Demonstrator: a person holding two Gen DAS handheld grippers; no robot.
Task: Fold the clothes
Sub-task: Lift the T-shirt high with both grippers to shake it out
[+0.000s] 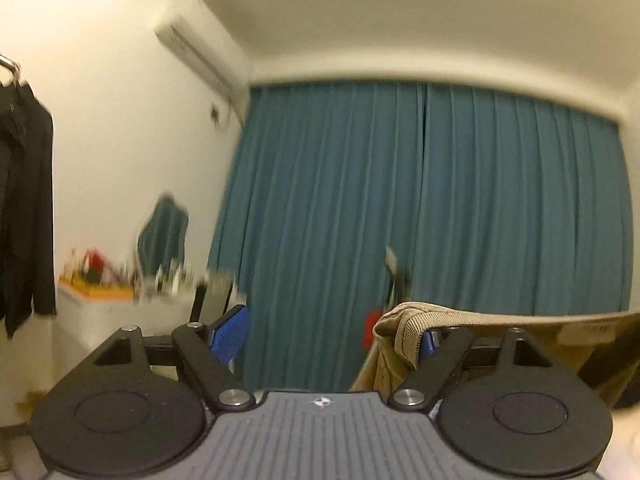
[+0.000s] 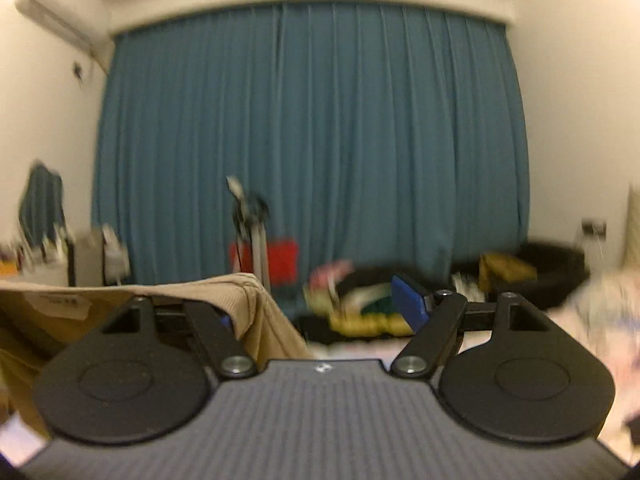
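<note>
Blue curtain [image 1: 420, 220] behind; tan trousers [image 1: 404, 320] hang stretched btw both hand-held grippers, left [image 1: 332, 336] & right [image 2: 320, 304]. Each has jaws wide apart, waistband hooked over one finger only. Folding not yet begun, I think.

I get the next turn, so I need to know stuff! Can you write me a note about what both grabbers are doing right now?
Left gripper: jaws wide open. The tan garment is hooked over its inner finger, not pinched.
Right gripper: open too, with the same garment draped over its inner finger.
Garment: up in the air, stretched between both grippers, facing the blue curtain.
Done: garment lifted.
Left: lay it flat and fold it; no fold shows yet.
</note>
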